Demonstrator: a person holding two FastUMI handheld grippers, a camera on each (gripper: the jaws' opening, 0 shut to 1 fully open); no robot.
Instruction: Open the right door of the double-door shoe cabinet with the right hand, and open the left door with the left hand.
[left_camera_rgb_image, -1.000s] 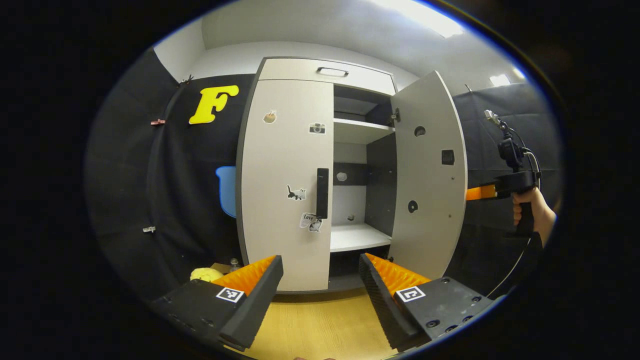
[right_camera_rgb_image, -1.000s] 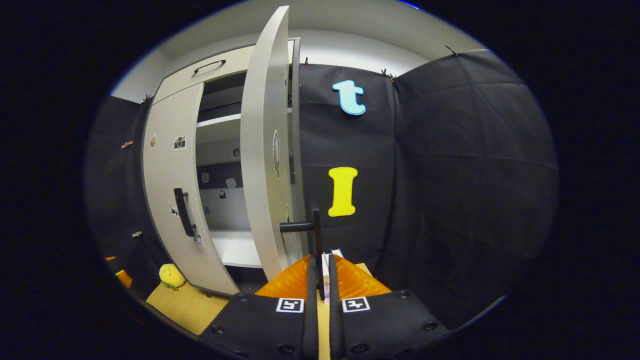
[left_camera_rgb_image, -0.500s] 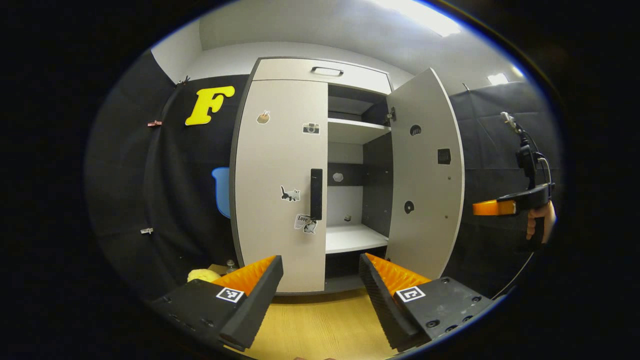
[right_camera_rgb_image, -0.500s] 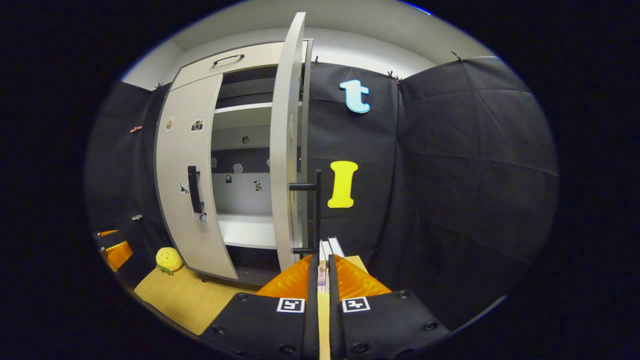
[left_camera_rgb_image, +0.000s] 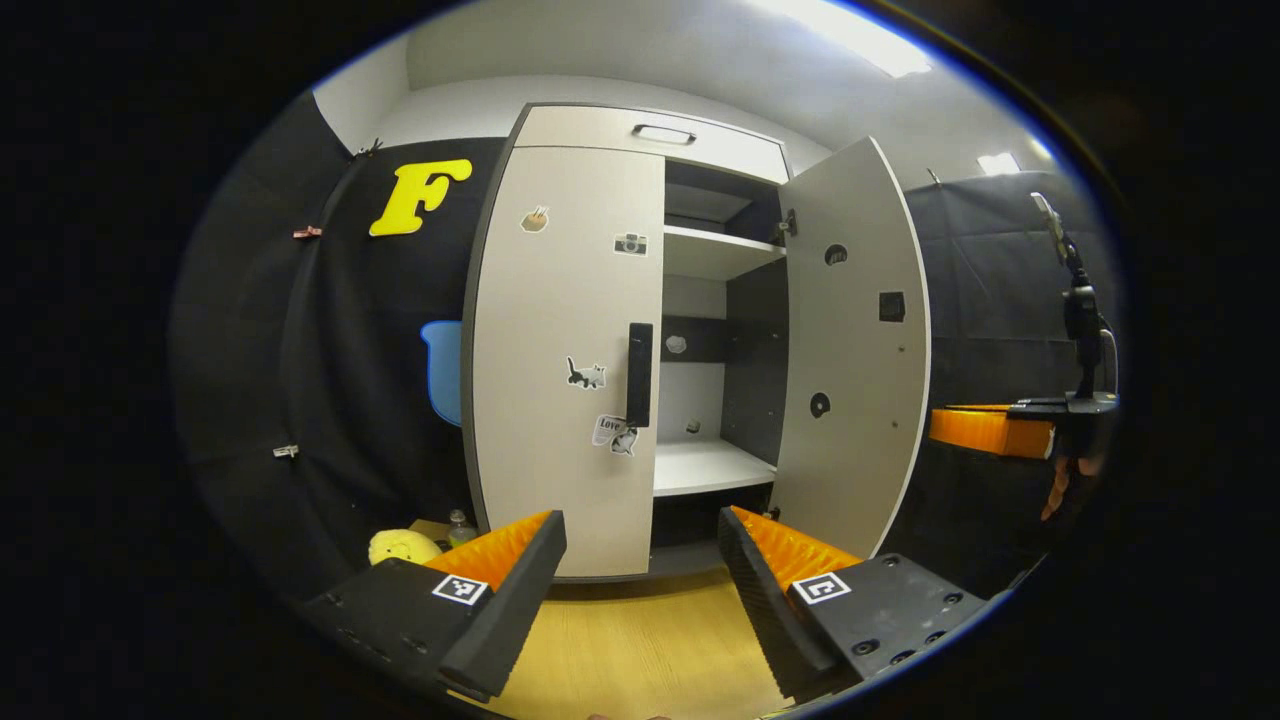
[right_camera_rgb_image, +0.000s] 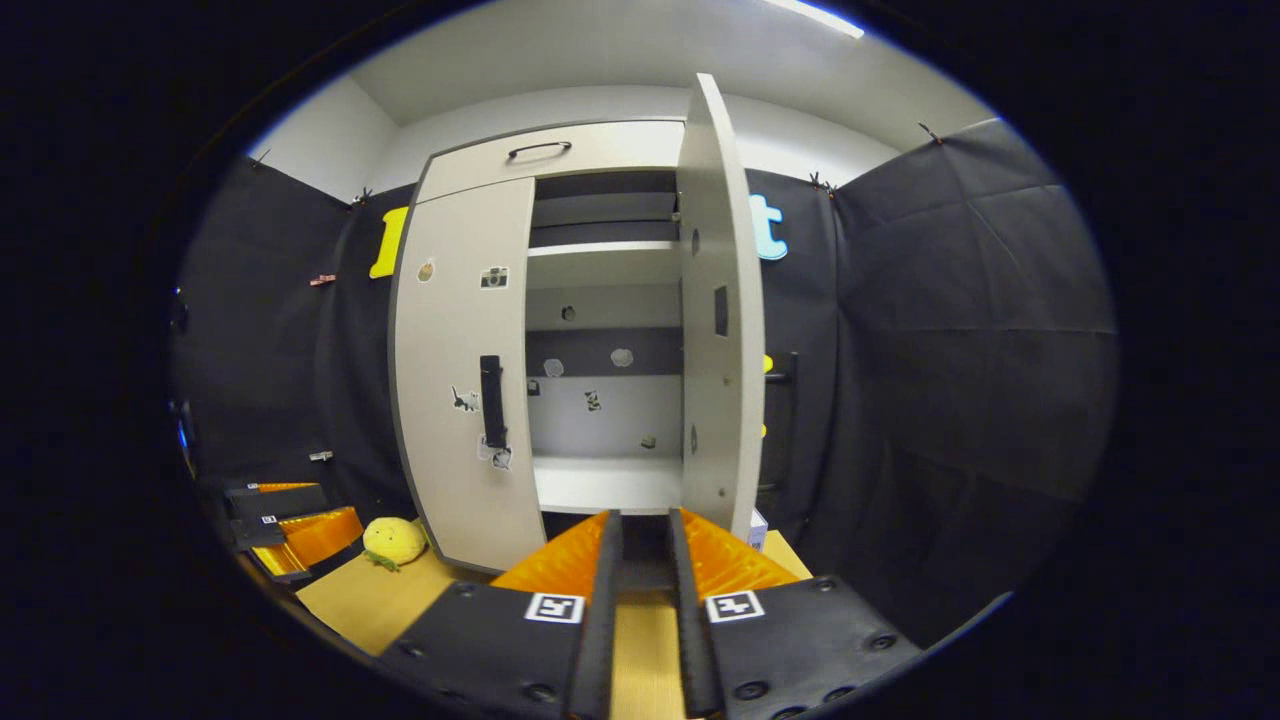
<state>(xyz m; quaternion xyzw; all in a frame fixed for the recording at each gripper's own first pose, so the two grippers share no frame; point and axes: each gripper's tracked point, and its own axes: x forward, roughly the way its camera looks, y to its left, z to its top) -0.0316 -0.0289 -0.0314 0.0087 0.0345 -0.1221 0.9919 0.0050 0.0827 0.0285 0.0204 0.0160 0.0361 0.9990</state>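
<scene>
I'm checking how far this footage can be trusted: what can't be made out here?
- Left gripper view: the right door's handle is behind the open panel.
- Left gripper view: the hand on the right gripper is cut by the edge.
- Right gripper view: small items on the cabinet's back wall are too small to identify.
- Both views: the stickers on the left door are too small to identify fully.

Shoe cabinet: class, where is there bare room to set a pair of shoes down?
The lower shelf, between the shut left door and the open right door, looks bare. So does the upper shelf. Beside the cabinet, a yellow toy crowds the floor's left corner.
</scene>
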